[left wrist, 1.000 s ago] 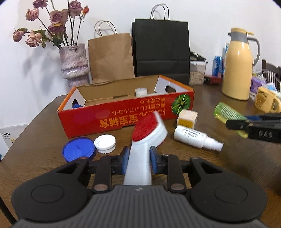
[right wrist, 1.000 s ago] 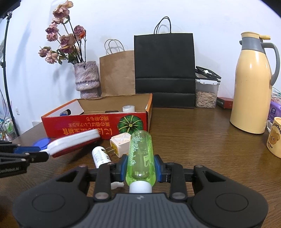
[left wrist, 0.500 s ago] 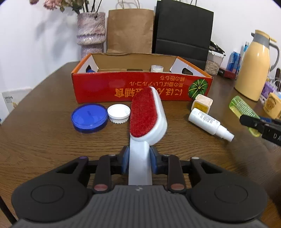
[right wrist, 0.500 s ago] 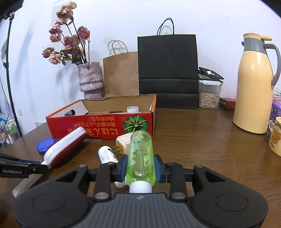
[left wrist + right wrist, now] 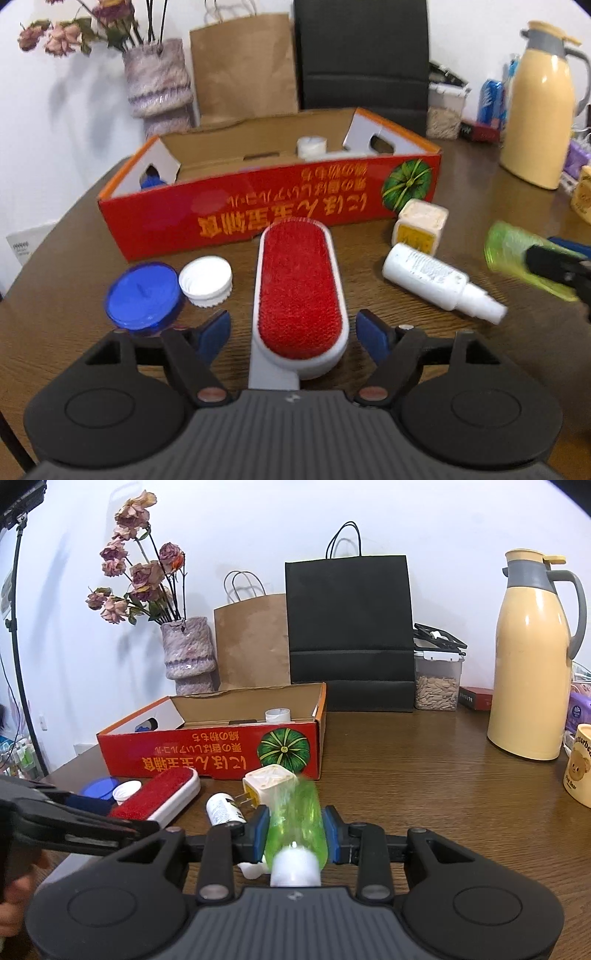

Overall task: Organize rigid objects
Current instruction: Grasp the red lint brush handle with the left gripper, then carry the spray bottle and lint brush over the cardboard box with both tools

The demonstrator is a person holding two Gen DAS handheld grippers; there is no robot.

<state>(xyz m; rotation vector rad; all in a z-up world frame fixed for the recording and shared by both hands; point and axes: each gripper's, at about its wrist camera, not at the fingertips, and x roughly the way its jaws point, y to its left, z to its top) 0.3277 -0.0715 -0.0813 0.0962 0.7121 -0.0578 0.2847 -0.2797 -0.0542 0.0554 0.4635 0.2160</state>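
A white brush with a red bristle face (image 5: 299,291) lies flat on the wooden table in front of the red cardboard box (image 5: 258,206). My left gripper (image 5: 295,328) is around its handle end with the jaws opening, and the blue pads (image 5: 371,334) stand clear of it. The same brush (image 5: 162,795) shows at the left in the right wrist view. My right gripper (image 5: 295,834) is shut on a clear green bottle (image 5: 297,823) with a white cap, held above the table. In the left wrist view that green bottle (image 5: 517,254) hangs at the right.
A blue lid (image 5: 144,295) and a white cap (image 5: 205,277) lie left of the brush. A white spray bottle (image 5: 439,282) and a cream plug block (image 5: 419,227) lie to its right. A yellow thermos (image 5: 532,657), paper bags (image 5: 347,627) and a vase (image 5: 188,653) stand behind.
The left gripper lowered the brush onto the table and its jaws let go of the handle. The right gripper kept still with the green bottle.
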